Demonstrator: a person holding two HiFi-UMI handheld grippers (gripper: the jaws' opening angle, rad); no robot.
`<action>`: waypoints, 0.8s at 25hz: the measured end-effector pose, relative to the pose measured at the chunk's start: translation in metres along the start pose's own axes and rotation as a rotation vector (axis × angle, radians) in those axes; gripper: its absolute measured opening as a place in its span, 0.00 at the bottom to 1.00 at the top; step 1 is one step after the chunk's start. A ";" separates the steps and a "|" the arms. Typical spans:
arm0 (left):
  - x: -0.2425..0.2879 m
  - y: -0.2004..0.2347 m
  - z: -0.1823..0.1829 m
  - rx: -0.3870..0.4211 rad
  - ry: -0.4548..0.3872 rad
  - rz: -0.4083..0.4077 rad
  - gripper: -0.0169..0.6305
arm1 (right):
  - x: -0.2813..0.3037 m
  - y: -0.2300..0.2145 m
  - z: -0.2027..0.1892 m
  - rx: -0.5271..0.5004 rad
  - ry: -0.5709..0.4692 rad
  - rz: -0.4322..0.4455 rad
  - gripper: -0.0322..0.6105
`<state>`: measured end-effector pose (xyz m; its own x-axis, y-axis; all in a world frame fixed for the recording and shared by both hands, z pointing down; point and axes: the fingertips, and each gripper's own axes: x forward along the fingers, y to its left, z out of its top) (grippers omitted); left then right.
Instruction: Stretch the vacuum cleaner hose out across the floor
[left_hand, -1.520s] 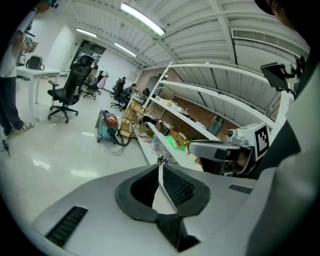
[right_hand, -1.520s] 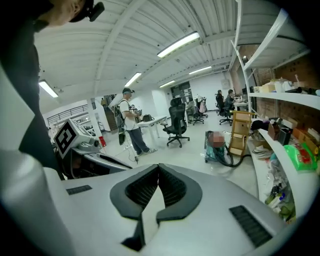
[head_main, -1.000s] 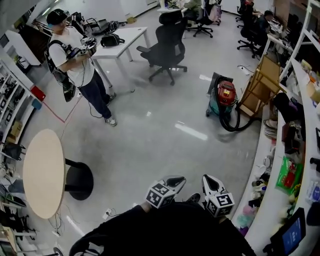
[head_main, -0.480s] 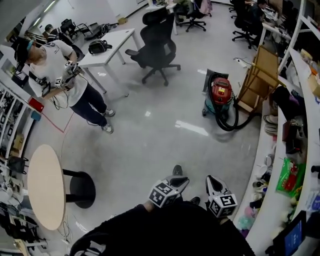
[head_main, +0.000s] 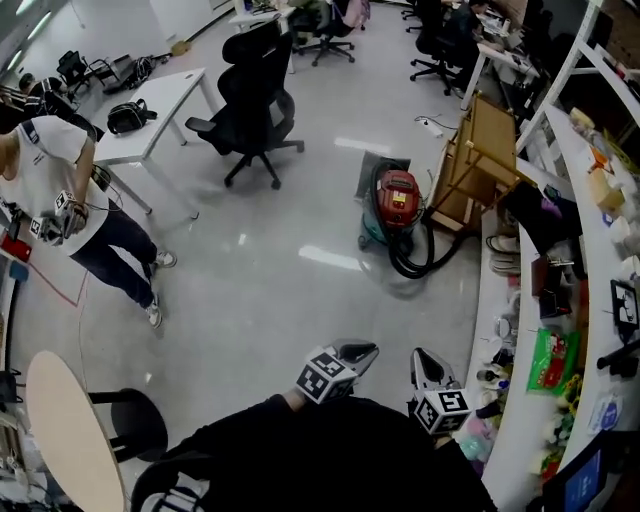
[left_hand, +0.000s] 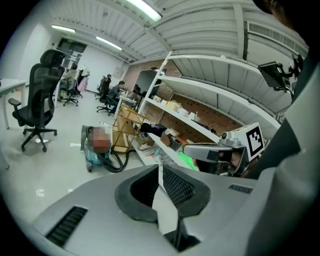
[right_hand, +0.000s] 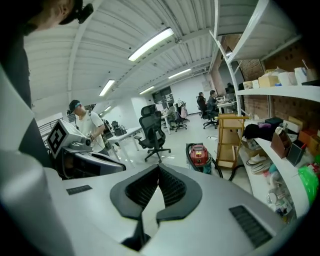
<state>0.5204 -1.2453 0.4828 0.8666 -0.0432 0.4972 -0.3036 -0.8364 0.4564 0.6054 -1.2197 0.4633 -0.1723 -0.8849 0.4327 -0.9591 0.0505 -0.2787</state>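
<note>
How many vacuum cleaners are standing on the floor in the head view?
1. The red-topped vacuum cleaner stands beside the wooden frame, its black hose looped next to it. Others may be hidden.

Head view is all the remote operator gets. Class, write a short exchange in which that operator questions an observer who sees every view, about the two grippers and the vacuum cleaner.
Operator: Is either gripper holding anything?
Observer: No. Seen from their own cameras, the left gripper and the right gripper each have their fingers together with nothing between them.
Operator: Where is the right gripper aimed?
Observer: In the right gripper view the vacuum cleaner sits just above and to the right of the fingertips, well off across the floor, so the gripper seems to point roughly toward it.
</note>
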 end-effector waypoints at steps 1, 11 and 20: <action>0.001 0.013 0.005 -0.009 0.004 -0.014 0.09 | 0.011 0.002 0.004 -0.001 0.010 -0.007 0.07; 0.015 0.128 0.043 -0.107 0.015 -0.015 0.09 | 0.099 -0.009 0.036 0.004 0.102 -0.053 0.07; 0.060 0.184 0.099 -0.101 0.000 0.087 0.09 | 0.191 -0.071 0.081 0.008 0.073 0.063 0.07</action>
<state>0.5556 -1.4554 0.5238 0.8352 -0.1137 0.5381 -0.4163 -0.7701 0.4833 0.6585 -1.4294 0.4962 -0.2485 -0.8438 0.4757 -0.9440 0.1009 -0.3141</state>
